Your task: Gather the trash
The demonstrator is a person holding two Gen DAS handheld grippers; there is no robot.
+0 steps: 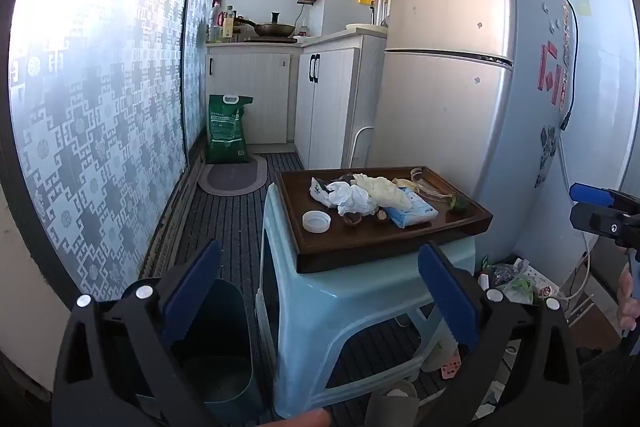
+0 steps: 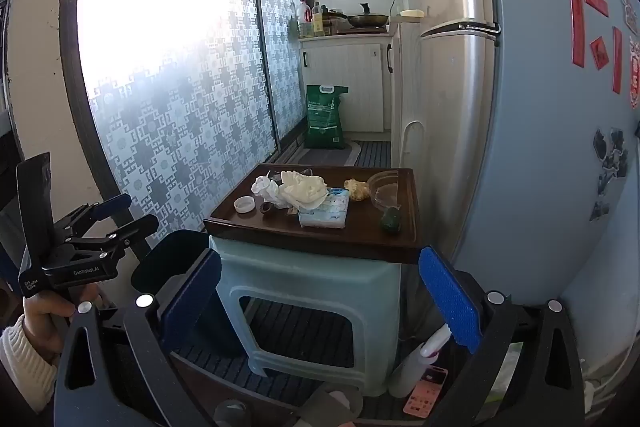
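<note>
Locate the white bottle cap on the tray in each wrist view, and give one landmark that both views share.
Left wrist: the white bottle cap lies at the near left of the wooden tray, below centre, left of the crumpled tissue.
Right wrist: the cap lies at the tray's left edge, left of centre.
Shared landmark: the green sack standing against the white cabinets.
</note>
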